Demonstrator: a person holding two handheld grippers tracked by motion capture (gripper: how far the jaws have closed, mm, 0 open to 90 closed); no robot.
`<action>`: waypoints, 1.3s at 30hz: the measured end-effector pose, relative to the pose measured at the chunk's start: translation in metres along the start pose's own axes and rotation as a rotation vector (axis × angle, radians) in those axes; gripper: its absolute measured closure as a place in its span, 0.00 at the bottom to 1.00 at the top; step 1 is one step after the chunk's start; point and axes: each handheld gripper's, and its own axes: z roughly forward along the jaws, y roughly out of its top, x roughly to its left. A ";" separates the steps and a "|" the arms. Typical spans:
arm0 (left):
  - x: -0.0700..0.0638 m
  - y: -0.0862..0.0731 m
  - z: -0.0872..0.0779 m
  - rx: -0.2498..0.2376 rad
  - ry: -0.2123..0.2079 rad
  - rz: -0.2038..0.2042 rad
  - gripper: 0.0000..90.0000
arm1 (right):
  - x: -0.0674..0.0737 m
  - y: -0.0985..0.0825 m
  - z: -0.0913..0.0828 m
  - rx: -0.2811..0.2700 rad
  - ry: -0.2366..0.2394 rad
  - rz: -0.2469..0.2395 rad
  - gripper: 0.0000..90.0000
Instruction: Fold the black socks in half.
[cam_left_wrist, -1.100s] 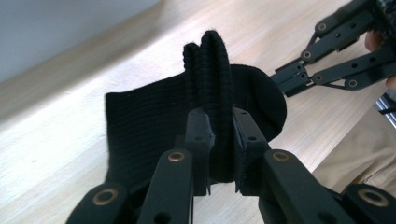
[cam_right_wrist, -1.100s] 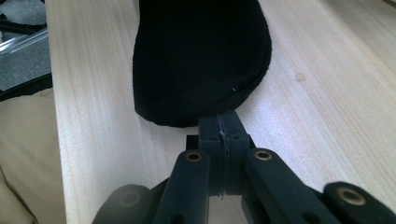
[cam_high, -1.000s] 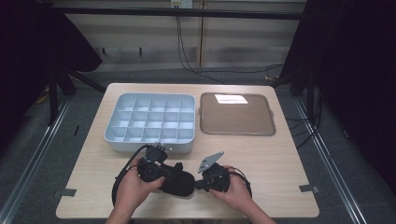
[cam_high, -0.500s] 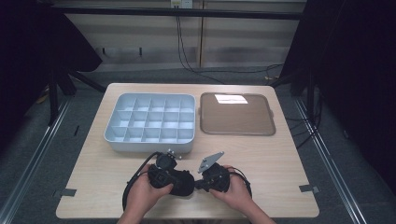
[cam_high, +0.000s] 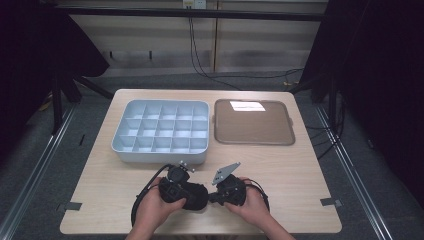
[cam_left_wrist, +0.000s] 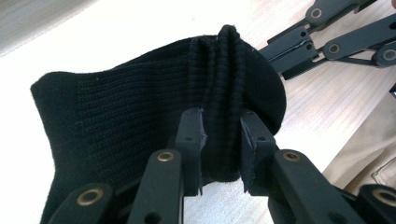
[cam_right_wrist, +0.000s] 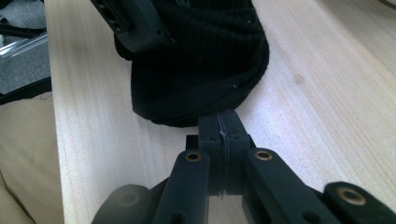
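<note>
high view: left hand-held gripper (cam_high: 192, 192) shifted right, jaws opening.

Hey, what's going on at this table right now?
A person is working a black knitted sock between two hand-held grippers at the near edge of the wooden table. The right gripper is shut on the sock's edge. The left gripper has a bunched fold of it between its jaws, which have just been opening. A grey compartment tray and a brown tray sit behind.

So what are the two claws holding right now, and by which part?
Both hold the black ribbed knit sock: left claw around its bunched cuff, jaws just easing open; right claw pinching the rounded end.
</note>
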 end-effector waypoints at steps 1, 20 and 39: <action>0.000 0.000 0.000 0.000 0.000 0.000 0.79 | 0.000 0.000 0.000 0.000 0.001 0.001 0.99; 0.005 0.004 -0.013 -0.007 -0.052 -0.028 0.70 | 0.000 -0.001 0.000 -0.003 0.003 0.009 0.99; 0.017 0.004 -0.036 -0.064 -0.008 -0.046 0.64 | -0.001 0.000 0.000 -0.003 -0.001 0.005 0.99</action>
